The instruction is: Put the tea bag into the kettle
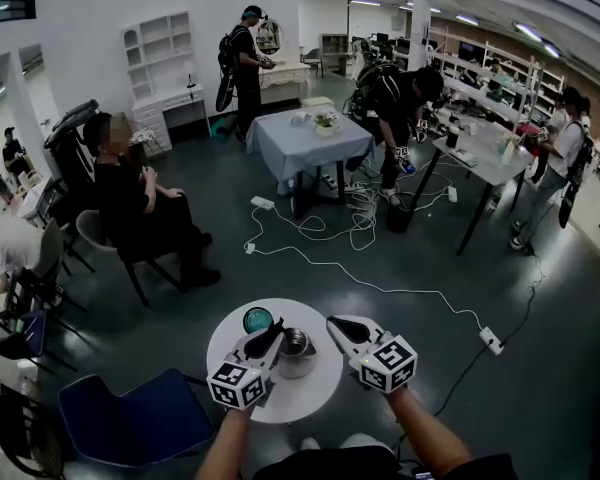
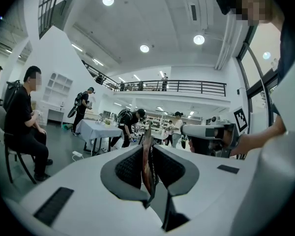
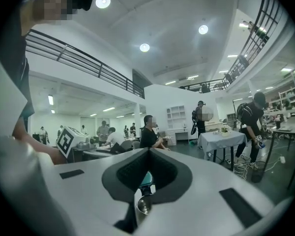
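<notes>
left gripper (image 2: 148,147) pinches tea bag (image 2: 147,170) beside kettle (image 1: 298,353).

Right gripper (image 3: 148,152): jaws together, empty. Metal kettle (image 3: 143,205) visible through the gap under the jaws, with a teal object (image 3: 146,178) just beyond the kettle. Seated person (image 3: 148,134) and cloth-covered table (image 3: 221,137) well beyond the kettle.

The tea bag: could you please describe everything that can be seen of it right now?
The tea bag is a thin, flat sachet, dark reddish-brown and slightly glossy, like foil or coated paper. It stands on edge, pinched by the left gripper between its dark ribbed pads. Its top edge rises just past the tips and its lower edge hangs below the pads. Nothing else touches it. In the head view it is too small to make out.
</notes>
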Demonstrator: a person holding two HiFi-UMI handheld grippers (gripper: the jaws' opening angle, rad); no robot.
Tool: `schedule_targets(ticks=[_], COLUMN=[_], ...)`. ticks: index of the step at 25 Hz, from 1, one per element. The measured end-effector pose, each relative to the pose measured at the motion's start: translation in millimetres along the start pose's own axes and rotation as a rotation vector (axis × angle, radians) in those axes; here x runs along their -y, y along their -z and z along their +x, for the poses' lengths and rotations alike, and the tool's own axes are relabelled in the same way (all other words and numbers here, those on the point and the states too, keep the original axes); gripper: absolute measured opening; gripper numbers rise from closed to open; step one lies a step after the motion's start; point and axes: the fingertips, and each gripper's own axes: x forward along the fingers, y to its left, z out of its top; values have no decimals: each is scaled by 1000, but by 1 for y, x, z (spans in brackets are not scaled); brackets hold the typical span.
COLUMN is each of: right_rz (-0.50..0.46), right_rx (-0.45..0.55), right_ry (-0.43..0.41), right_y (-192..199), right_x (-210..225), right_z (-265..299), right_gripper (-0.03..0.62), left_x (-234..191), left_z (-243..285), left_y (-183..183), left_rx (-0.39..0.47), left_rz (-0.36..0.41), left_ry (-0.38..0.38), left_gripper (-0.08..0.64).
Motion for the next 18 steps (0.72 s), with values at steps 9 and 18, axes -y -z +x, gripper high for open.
schedule_targets(ticks=[9, 18], right_rz=[10, 20], right_rx=[-17, -11], right_ry=[1, -29], right_y=[8, 8], right_x=[11, 53], right_z=[12, 14], right_gripper=[18, 18], left_x=[-17, -19], left_z=[13, 53], left_y=[16, 41], left_rx=[-61, -157], left_rz=[-6, 5], left_ry=[-6, -33], left_gripper=[67, 67])
